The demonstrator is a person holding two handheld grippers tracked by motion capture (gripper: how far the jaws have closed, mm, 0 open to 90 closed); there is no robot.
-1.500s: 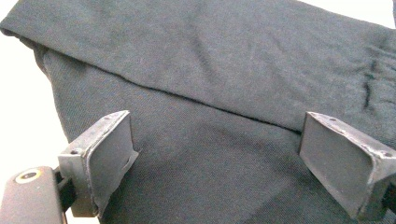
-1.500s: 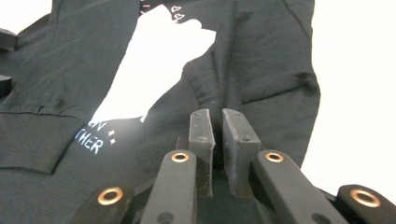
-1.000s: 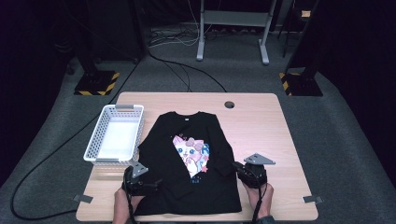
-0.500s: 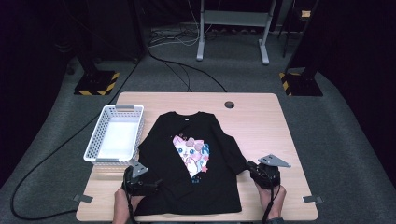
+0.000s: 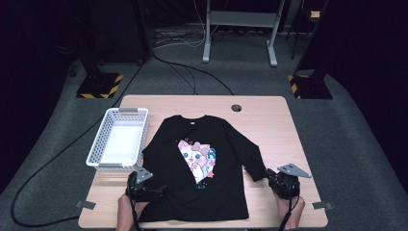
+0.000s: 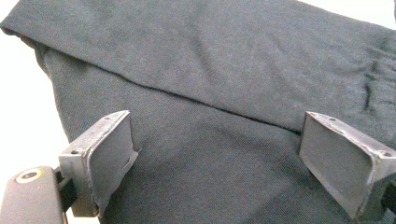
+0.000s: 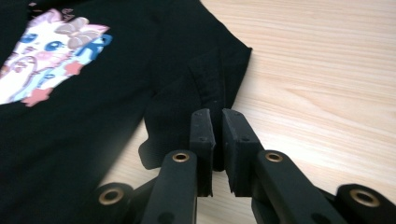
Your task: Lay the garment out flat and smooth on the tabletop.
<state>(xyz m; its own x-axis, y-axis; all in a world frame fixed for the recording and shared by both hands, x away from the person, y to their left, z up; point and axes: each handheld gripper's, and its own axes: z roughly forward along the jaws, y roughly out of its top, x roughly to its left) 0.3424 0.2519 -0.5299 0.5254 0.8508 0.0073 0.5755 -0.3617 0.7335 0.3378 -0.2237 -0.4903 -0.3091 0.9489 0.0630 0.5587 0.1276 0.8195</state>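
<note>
A black long-sleeved shirt (image 5: 226, 144) with a pink cat print (image 5: 197, 159) lies flat on the wooden table (image 5: 274, 120). My right gripper (image 5: 268, 177) is at the table's right front, shut on the cuff of the shirt's right sleeve (image 5: 257, 168), which stretches out toward it. The right gripper view has the jaws (image 7: 218, 116) pinched together on that cuff (image 7: 219, 79), with the print (image 7: 51, 51) off to the left. My left gripper (image 5: 160, 189) rests at the shirt's lower left. Its jaws (image 6: 215, 154) stand open over a folded edge of black fabric (image 6: 201, 74), gripping nothing.
A white plastic basket (image 5: 96, 149) stands on the left side of the table, close to the shirt's left sleeve. A round cable hole (image 5: 235, 108) is near the far edge. Bare wood lies to the right of the shirt.
My right gripper has moved to the right with the sleeve cuff, drawing the sleeve out from the shirt's body. The left gripper has stayed where it was.
</note>
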